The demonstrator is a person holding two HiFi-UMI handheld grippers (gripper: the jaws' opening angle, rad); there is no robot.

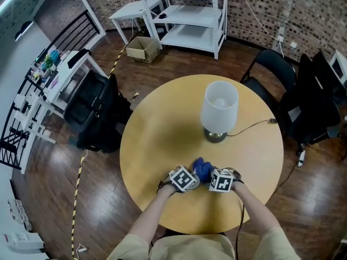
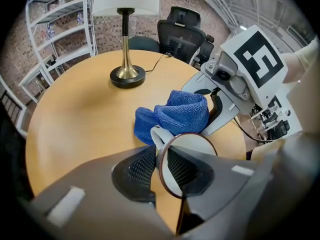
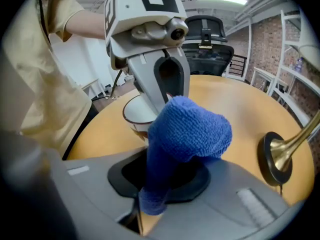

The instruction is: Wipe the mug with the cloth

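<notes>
A white mug with a dark brown rim sits tilted between the jaws of my left gripper, which is shut on its wall. In the right gripper view the mug shows just behind the cloth, under the left gripper. My right gripper is shut on a blue cloth, whose bunched end stands up and meets the mug. In the head view both grippers are close together at the table's near edge, with the cloth between them.
A lamp with a white shade and brass base stands mid-table on the round wooden table, its cord running off to the right. Black chairs, a black case and white shelves surround the table.
</notes>
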